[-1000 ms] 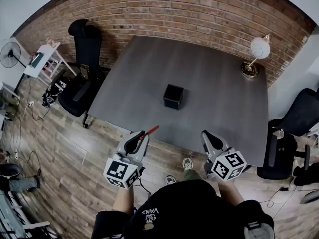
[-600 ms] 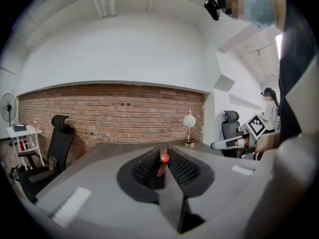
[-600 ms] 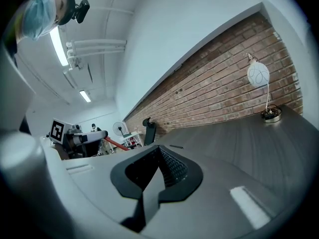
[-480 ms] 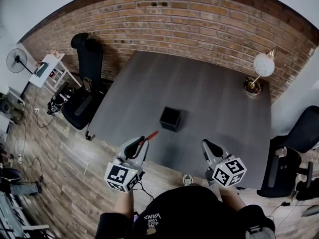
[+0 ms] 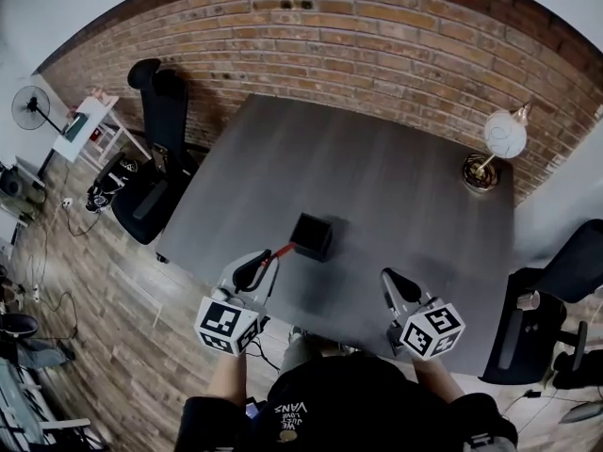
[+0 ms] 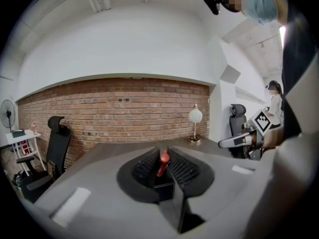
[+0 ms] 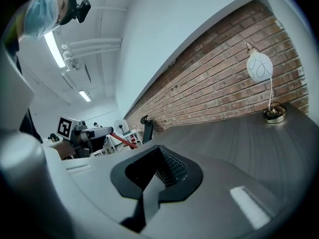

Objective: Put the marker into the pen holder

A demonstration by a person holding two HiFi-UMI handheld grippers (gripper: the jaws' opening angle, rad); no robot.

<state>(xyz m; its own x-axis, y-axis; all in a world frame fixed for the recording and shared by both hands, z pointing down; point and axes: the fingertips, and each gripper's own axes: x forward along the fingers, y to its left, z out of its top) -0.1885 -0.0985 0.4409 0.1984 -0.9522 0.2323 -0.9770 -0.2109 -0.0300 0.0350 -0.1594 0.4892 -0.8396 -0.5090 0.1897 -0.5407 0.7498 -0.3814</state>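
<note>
A black square pen holder (image 5: 312, 236) stands on the dark grey table (image 5: 377, 186), toward its near side. My left gripper (image 5: 261, 264) is shut on a red marker (image 5: 281, 250), which points forward with its tip at the holder's near left rim. In the left gripper view the marker (image 6: 163, 163) stands between the ribbed pads, right above the holder (image 6: 163, 190). My right gripper (image 5: 394, 285) hovers over the table's near edge to the right, shut with nothing in it; its pads (image 7: 169, 169) meet. From the right gripper view I see the left gripper (image 7: 94, 132) and the marker (image 7: 124, 139).
A globe lamp (image 5: 497, 144) stands at the table's far right corner. Black office chairs sit left of the table (image 5: 151, 172) and at the right (image 5: 551, 295). A brick wall (image 5: 358, 36) runs behind. A white cart (image 5: 83, 125) and a fan (image 5: 30, 106) are far left.
The left gripper has carried the marker forward to the pen holder; its tip now reaches the holder's rim. The person has stepped closer to the table. The right gripper kept its place.
</note>
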